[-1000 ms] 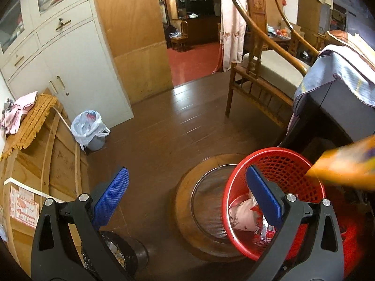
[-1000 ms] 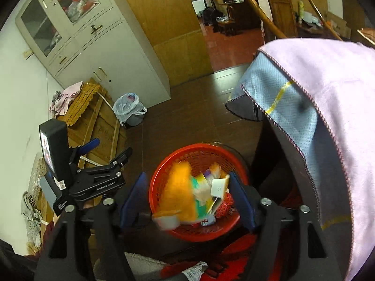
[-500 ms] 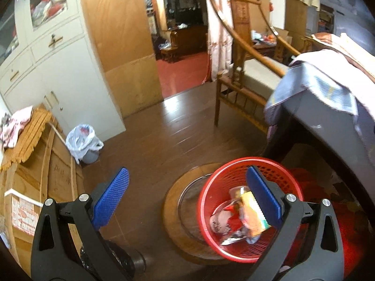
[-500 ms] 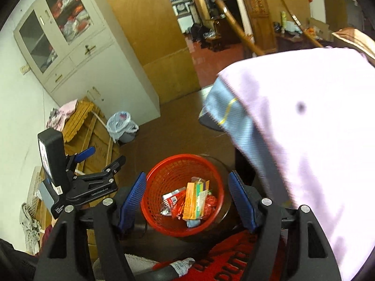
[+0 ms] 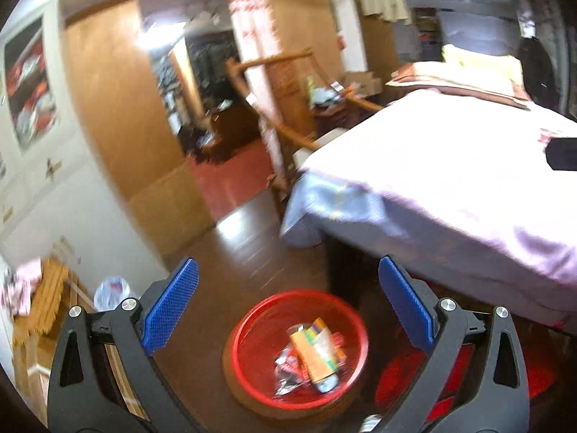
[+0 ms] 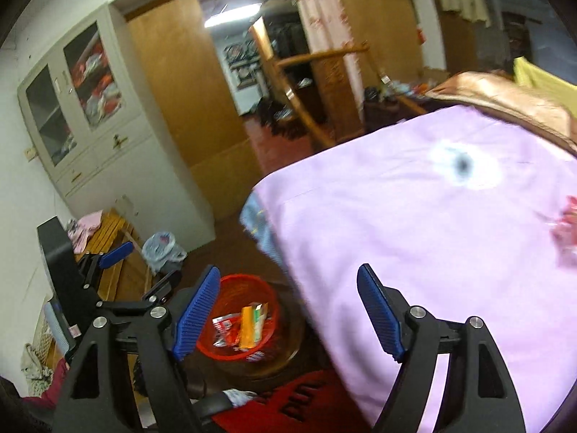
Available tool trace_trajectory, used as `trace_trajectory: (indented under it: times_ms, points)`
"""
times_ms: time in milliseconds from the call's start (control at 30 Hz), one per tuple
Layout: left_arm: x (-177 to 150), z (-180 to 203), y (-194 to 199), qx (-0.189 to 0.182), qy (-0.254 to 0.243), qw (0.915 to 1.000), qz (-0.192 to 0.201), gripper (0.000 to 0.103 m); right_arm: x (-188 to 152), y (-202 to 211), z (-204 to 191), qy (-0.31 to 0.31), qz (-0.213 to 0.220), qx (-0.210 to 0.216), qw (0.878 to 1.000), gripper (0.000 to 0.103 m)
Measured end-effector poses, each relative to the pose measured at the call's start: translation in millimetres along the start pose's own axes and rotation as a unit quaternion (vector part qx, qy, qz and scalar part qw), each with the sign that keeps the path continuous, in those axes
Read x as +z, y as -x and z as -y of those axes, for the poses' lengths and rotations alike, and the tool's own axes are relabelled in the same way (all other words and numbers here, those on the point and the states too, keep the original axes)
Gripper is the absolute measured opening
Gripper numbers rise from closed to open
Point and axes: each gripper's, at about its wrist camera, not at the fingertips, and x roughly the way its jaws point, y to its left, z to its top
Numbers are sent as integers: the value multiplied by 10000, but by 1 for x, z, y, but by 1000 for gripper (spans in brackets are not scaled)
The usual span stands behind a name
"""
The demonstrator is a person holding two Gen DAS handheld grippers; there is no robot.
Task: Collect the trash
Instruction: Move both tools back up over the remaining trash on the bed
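A red mesh basket (image 5: 252, 335) stands on the floor by the bed and holds an orange packet (image 5: 312, 351) and other wrappers. It also shows in the right wrist view (image 6: 230, 283) with the packet (image 6: 247, 326) inside. My left gripper (image 5: 288, 306) is open and empty, high above the basket. My right gripper (image 6: 288, 310) is open and empty, over the bed's edge; the left gripper (image 6: 119, 252) shows at its left. A pink wrapper (image 6: 566, 231) lies on the pink bedsheet (image 6: 414, 223) at far right.
The bed (image 5: 450, 187) fills the right side. A white cabinet (image 6: 108, 151), a wooden bench (image 6: 115, 252) and a small bagged bin (image 6: 162, 249) stand at the left. A wooden chair (image 5: 281, 115) stands behind. A red mat (image 6: 288, 407) lies by the bed.
The orange packet fell from my right gripper into the red basket. Both grippers have since risen and tilted up, so the bed top has come into view.
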Motion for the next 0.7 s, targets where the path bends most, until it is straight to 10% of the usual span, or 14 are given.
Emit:
trace_trajectory:
  times_ms: [700]
  points:
    - [84,263,20,-1577,-1766,9664,1003,96,-37,150,238,-1422,790,-2159,9628,94]
